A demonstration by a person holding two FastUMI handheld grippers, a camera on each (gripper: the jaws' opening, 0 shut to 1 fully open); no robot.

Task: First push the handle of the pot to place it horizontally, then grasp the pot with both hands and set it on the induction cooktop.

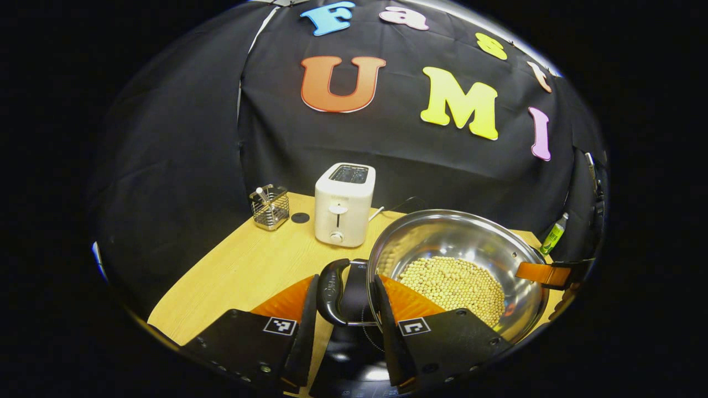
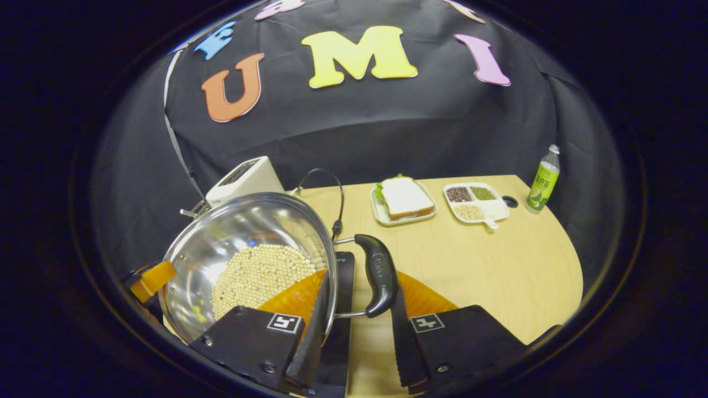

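A steel pot [image 1: 470, 237] holding pale beans [image 1: 453, 284] hangs over the black induction cooktop [image 1: 354, 354]. My left gripper [image 1: 347, 284] is shut across the pot's near black handle [image 1: 331, 293], one finger outside the handle and the other inside the rim. In the right gripper view the pot [image 2: 243, 226] sits at the left. My right gripper [image 2: 359, 284] is shut the same way across the other black handle [image 2: 379, 273], with the cooktop [image 2: 344, 276] showing beneath. Each gripper shows at the pot's far rim in the other's view [image 1: 545, 273] [image 2: 152, 279].
On the wooden table [image 1: 238, 271] stand a white toaster [image 1: 344, 204] and a wire basket [image 1: 270, 207]. A sandwich plate [image 2: 405, 202], a divided tray of grains [image 2: 474, 202] and a green bottle [image 2: 542, 179] stand at the back right. A black cord [image 2: 337, 199] arches behind the pot.
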